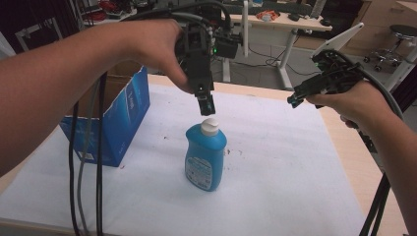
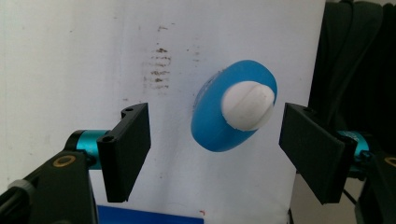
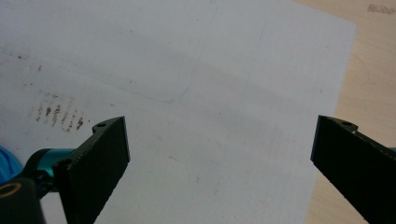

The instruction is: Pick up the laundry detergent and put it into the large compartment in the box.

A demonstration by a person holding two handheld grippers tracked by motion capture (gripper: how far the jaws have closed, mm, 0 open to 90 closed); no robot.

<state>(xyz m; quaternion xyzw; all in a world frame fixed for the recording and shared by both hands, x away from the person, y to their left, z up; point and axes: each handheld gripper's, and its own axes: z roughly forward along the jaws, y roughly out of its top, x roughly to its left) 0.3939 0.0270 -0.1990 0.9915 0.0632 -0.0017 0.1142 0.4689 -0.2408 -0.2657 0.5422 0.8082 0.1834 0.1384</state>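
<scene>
**High view: left gripper hanging over the blue bottle's cap**

High view is showing, at the far left, a blue cardboard box [image 1: 120, 115] sitting on the white sheet [image 1: 275, 167] that is covering the wooden table [image 1: 344, 142], with dark cables [image 1: 88, 162] trailing down in front of it. Moving right, the person's left hand [image 1: 152, 49] is holding the left gripper [image 1: 205, 104] pointing straight down, its tips hovering just above the white cap [image 1: 210, 126] of a blue dish-soap bottle [image 1: 205, 158]. The bottle is standing upright near the middle of the sheet, just right of the box and apart from it.

In the left gripper view, looking down, the jaws are standing wide apart with the bottle [image 2: 233, 112] lying between them, nearer the right-hand jaw and touching neither. A patch of brown smudges [image 2: 159, 70] is marking the sheet beside it.

Farther right in the high view, the right hand [image 1: 351, 101] is holding the right gripper [image 1: 295, 101] up in the air, well apart from the bottle. In the right gripper view its jaws are spread wide over bare sheet, gripping nothing, with the table edge [image 3: 373, 70] showing at the right.
</scene>
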